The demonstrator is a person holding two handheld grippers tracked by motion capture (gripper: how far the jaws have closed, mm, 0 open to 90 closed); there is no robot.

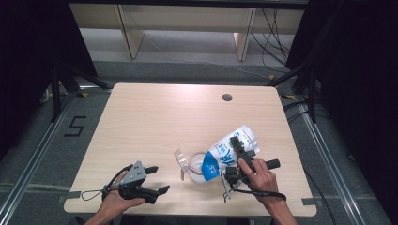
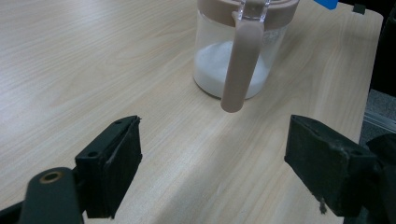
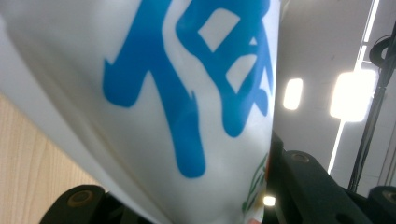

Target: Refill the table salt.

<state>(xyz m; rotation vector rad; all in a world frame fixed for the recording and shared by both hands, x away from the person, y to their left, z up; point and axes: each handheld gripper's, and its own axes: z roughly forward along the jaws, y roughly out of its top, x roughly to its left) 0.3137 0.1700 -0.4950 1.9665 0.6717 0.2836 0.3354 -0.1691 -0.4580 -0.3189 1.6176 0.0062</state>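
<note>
A white pouch with blue print (image 1: 228, 149) is tipped with its blue mouth over a clear jar (image 1: 195, 168) near the table's front edge. My right gripper (image 1: 240, 154) is shut on the pouch's middle; up close the pouch (image 3: 177, 93) sits between its jaws. The jar (image 2: 236, 56) holds white granules and has a pinkish-brown rim; its long handle (image 2: 240, 65) faces my left gripper. The jar's lid (image 1: 180, 158) stands flipped open to the left. My left gripper (image 1: 157, 179) rests open at the front left, its pads (image 2: 116, 163) apart with only bare wood between them.
The wooden table (image 1: 155, 117) stretches bare behind the jar, with a round cable hole (image 1: 227, 97) at the back right. The table's front edge runs just below both hands. Dark stands and cables flank the table on the floor.
</note>
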